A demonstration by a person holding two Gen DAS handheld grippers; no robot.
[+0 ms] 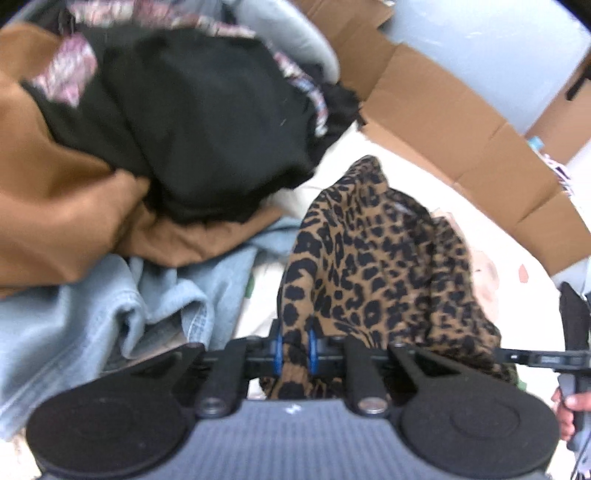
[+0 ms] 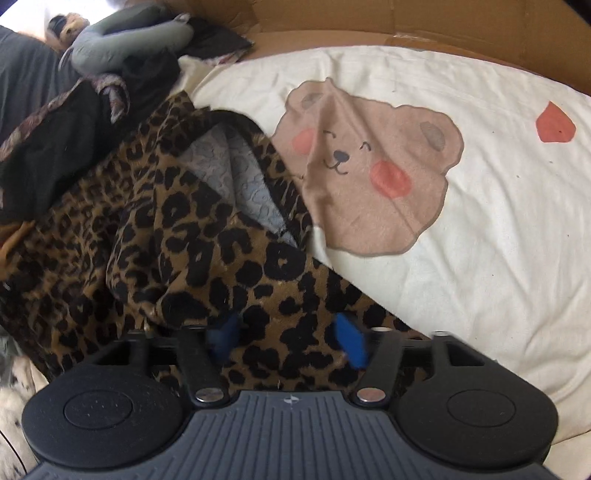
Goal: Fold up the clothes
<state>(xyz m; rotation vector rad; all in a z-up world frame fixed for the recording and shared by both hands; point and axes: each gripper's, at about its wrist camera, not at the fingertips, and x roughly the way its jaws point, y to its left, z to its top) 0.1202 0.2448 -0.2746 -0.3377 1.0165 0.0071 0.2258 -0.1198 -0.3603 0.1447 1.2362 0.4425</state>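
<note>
The left gripper [image 1: 295, 350] has its blue pads pressed close on a bunch of the leopard garment [image 1: 376, 258], which rises and drapes ahead and to its right, hanging in a gathered hump rather than lying flat. The right gripper [image 2: 288, 341] has its pads spread apart with leopard cloth [image 2: 207, 236] lying between and under them; whether it bears on the cloth I cannot tell. From the right gripper the garment runs ahead and to the left, its long axis slanting up-left, with a grey inner face showing at an opening. To that gripper's right and ahead lies open room: the cream bear-print sheet [image 2: 480, 221], bounded far ahead by cardboard [image 2: 443, 26]. Left of the left gripper the space is crowded by a pile [image 1: 184, 122] of black, tan and denim clothes. Spreading, I judge, best goes rightward over the sheet.
</note>
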